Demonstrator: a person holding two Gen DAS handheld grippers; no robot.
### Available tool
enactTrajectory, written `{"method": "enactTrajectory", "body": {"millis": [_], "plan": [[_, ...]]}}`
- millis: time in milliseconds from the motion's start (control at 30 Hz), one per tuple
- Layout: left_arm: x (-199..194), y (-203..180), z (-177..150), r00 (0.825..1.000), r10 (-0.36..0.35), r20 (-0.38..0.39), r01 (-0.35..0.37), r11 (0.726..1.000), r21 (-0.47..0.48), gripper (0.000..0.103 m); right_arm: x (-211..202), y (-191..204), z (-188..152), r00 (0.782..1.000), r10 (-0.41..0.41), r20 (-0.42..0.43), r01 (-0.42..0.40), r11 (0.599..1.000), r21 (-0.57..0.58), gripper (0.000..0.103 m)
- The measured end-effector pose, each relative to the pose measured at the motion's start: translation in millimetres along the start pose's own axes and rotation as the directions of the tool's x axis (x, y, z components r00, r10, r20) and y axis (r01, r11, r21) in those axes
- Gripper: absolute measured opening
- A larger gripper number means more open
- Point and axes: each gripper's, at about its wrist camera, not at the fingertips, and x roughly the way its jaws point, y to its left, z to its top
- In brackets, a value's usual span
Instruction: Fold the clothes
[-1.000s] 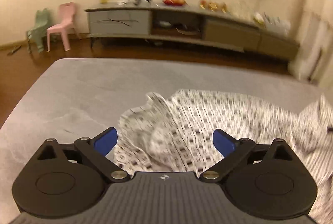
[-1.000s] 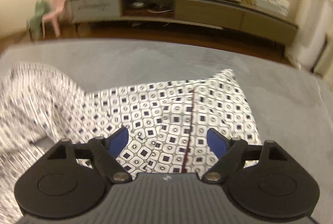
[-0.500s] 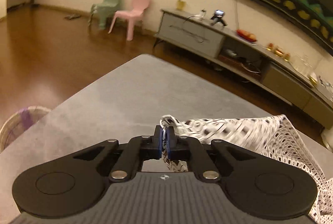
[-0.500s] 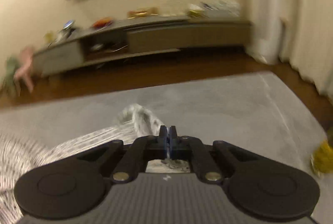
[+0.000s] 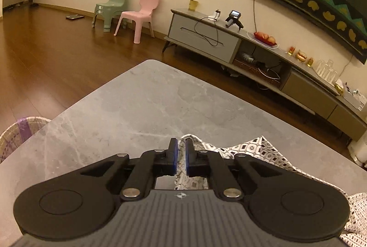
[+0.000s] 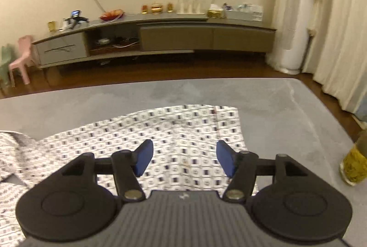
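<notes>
A white garment with a small dark square print (image 6: 183, 123) lies spread on the grey marble table (image 6: 275, 104). My right gripper (image 6: 182, 152) hovers over its right part; its jaws are opening wide and nothing is between the blue pads. In the left wrist view the garment's left corner (image 5: 259, 150) bunches up at my left gripper (image 5: 181, 146). Its jaws are opening and stand a narrow gap apart. A fold of cloth still sits between the pads, which do not press on it.
A wicker basket (image 5: 13, 139) stands beside the table's left edge. A glass with yellow-green contents (image 6: 354, 166) stands on the table at the right. Beyond the table are a low TV cabinet (image 6: 160, 38), two small chairs (image 5: 140, 15) and curtains (image 6: 332, 17).
Both grippers were open, then shut on the garment's edges and pulled it out sideways. Now both have parted: the right one wide, the left one slightly. The cloth lies flatter.
</notes>
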Motion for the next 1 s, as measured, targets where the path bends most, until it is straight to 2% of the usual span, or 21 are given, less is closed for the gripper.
{"method": "enactTrajectory", "body": {"millis": [33,67,100,133,200,233,333,367,433,467,500,533,567,600,633,733,800,900,967,1000], "plan": [[-1.7,-3.3,-0.3,1.0,-0.011,0.0,0.011,1.0,0.014,0.044,-3.5,-5.6,-4.0,1.0,-0.014,0.003,0.014,1.0,0.026,0.064],[-3.4,-6.7,-0.6,1.0,-0.021,-0.001,0.021,0.999,0.027,0.073,-10.1,-14.0,-9.5,1.0,-0.003,-0.002,0.004,0.997,0.08,0.064],[-4.5,-11.7,-2.2,0.999,-0.034,0.0,0.034,0.998,0.048,0.094,-17.0,-22.6,-15.2,1.0,0.009,-0.007,-0.008,0.991,0.136,0.064],[-5.3,-17.5,-4.4,0.999,-0.048,0.001,0.048,0.996,0.073,0.096,-23.9,-31.3,-20.9,1.0,0.022,-0.011,-0.02,0.981,0.192,0.064],[-3.3,-33.1,-10.3,0.998,-0.064,-0.023,0.066,0.988,0.142,0.096,-25.4,-46.8,-30.8,0.99,0.132,-0.053,-0.106,0.933,0.343,0.064],[-1.8,-40.2,-14.5,0.998,-0.059,-0.031,0.064,0.983,0.173,0.096,-25.9,-54.6,-35.7,0.979,0.19,-0.067,-0.145,0.897,0.418,0.064],[4.4,-57.5,-29.1,0.998,-0.045,-0.048,0.055,0.967,0.248,0.096,-10.4,-55.4,-45.0,0.948,0.303,-0.1,-0.207,0.823,0.529,0.064],[7.0,-62.8,-34.3,0.998,-0.041,-0.055,0.054,0.961,0.27,0.096,-2.4,-55.1,-46.0,0.946,0.303,-0.111,-0.199,0.818,0.54,0.064],[16.2,-71.0,-44.7,0.998,-0.02,-0.061,0.039,0.949,0.314,0.097,14.2,-54.9,-48.2,0.957,0.262,-0.124,-0.153,0.82,0.552,0.063],[22.3,-73.8,-49.7,0.998,-0.004,-0.06,0.024,0.942,0.334,0.095,21.3,-58.2,-49.5,0.962,0.246,-0.115,-0.138,0.807,0.575,0.061],[28.0,-75.1,-53.7,0.998,0.014,-0.057,0.007,0.938,0.348,0.081,28.5,-62.1,-51.1,0.964,0.249,-0.097,-0.142,0.785,0.603,0.059],[33.5,-75.6,-57.3,0.998,0.032,-0.051,-0.012,0.933,0.359,0.064,34.5,-64.3,-51.8,0.963,0.26,-0.069,-0.165,0.773,0.612,0.044],[38.3,-72.6,-57.6,0.997,0.039,-0.062,-0.016,0.938,0.345,0.016,37.6,-64.5,-50.9,0.961,0.27,-0.058,-0.181,0.775,0.605,0.02],[42.9,-67.9,-56.4,0.996,0.041,-0.081,-0.013,0.948,0.319,0.001,40.5,-64.5,-49.9,0.959,0.279,-0.05,-0.196,0.778,0.596,0.008],[41.4,-63.0,-52.0,0.997,0.033,-0.075,-0.009,0.954,0.3,0.001,43.4,-64.5,-48.9,0.956,0.289,-0.042,-0.21,0.781,0.588,0.003],[25.1,-47.5,-33.4,1.0,-0.006,-0.019,0.011,0.97,0.245,0.001,-6.0,-58.6,-26.4,0.955,0.284,0.089,-0.29,0.816,0.5,0.002],[5.2,-31.2,-14.8,0.999,-0.031,0.036,0.024,0.983,0.18,0.001,-54.3,-60.8,2.1,0.938,0.292,0.189,-0.346,0.832,0.433,0.001],[-9.3,-9.6,13.4,0.995,-0.035,0.095,0.023,0.992,0.121,0.001,-113.8,-69.8,56.2,0.908,0.277,0.315,-0.377,0.867,0.326,0.001],[-0.9,-2.1,30.0,0.994,-0.002,0.108,-0.01,0.994,0.106,0.001,-119.2,-66.1,98.2,0.93,0.219,0.296,-0.305,0.909,0.284,0.001],[9.8,2.9,34.6,0.995,0.021,0.096,-0.029,0.996,0.089,0.001,-103.8,-60.9,118.9,0.949,0.182,0.258,-0.253,0.927,0.276,0.001]]}}
